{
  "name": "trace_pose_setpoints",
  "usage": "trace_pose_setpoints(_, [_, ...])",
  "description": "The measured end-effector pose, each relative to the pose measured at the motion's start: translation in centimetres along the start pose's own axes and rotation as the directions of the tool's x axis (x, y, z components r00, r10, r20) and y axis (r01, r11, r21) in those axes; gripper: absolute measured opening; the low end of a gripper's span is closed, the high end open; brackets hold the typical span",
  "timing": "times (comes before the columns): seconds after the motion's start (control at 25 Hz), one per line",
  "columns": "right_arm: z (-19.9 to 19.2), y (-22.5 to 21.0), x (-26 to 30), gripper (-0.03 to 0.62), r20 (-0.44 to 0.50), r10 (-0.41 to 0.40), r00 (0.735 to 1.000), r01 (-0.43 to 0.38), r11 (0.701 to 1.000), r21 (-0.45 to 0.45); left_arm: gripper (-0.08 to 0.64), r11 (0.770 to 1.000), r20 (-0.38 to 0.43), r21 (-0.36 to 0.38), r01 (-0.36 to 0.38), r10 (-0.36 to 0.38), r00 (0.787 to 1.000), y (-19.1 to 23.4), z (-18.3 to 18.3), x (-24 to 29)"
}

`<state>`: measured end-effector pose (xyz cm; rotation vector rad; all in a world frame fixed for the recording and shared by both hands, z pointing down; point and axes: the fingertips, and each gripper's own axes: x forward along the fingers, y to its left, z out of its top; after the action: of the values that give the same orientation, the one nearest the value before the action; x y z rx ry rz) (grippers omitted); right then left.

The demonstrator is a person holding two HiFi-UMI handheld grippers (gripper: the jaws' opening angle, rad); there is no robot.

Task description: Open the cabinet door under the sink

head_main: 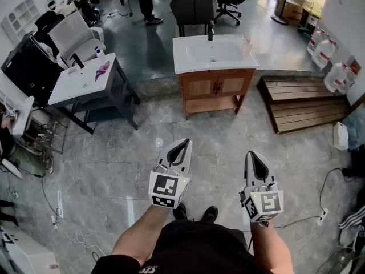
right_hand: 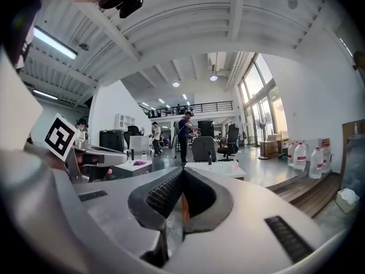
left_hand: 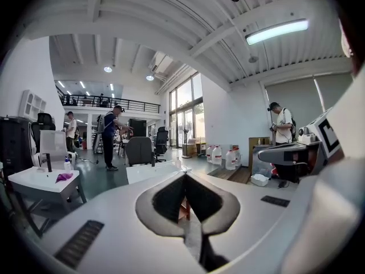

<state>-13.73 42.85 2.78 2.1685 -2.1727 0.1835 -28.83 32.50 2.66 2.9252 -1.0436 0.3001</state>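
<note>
Item: pair of cabinet doors (head_main: pixel 201 87), wood-toned, both closed, set in the front of a wooden vanity (head_main: pixel 188 104) under a white sink (head_main: pixel 215 53) with a dark faucet (head_main: pixel 211 30) at its back edge; the unit stands on a grey marbled floor (head_main: pixel 114 158) at 12 o'clock in the head view, well apart from both tools. Left gripper (head_main: pixel 185 142): at 6 o'clock low in that view, nose aimed at the vanity, jaws pressed together with nothing between them. Right gripper (head_main: pixel 254 154): just beside it toward 5 o'clock, jaws likewise closed and empty; each carries its marker cube nearest the forearm. Shoes (head_main: pixel 197 213) of the person show between the two tools. Second white sink table (head_main: pixel 74 87) on dark legs at 10 o'clock, with a pink cloth (head_main: pixel 102 69) lying on top. Slatted wooden platform (head_main: pixel 305 103) at 2 o'clock, just beside the vanity's right leg. White jugs (head_main: pixel 336 76) at 2 o'clock beyond the platform. Grey office chair (head_main: pixel 194 7) at 12 o'clock behind the sink.
</note>
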Motion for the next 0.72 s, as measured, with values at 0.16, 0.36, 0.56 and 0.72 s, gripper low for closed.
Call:
trace_pose_setpoints(0.16, [-0.1,-1.5,-1.6,0.012,0.003,0.016,1.000,-0.016,1.000,0.003,0.012,1.000,-0.001,-0.014,-0.002,0.002,1.000,-2.3,0.1,0.6])
trace_pose_setpoints(0.36, [-0.3,-2.1,-2.1,0.014,0.003,0.056,0.998,-0.056,0.998,0.010,0.012,1.000,0.012,-0.013,-0.023,0.023,1.000,-4.2,0.7,1.2])
trace_pose_setpoints(0.56, [-1.0,-2.8,-0.3,0.015,-0.015,0.074,0.997,-0.074,0.997,0.005,0.012,0.999,0.005,-0.015,-0.038,0.038,0.999,-3.3,0.3,3.4])
trace_pose_setpoints(0.72, [-1.8,-4.3,2.8,0.023,-0.044,0.083,0.996,-0.083,0.997,0.010,0.012,0.998,-0.017,-0.041,-0.044,0.044,0.999,-1.4,-1.1,5.8])
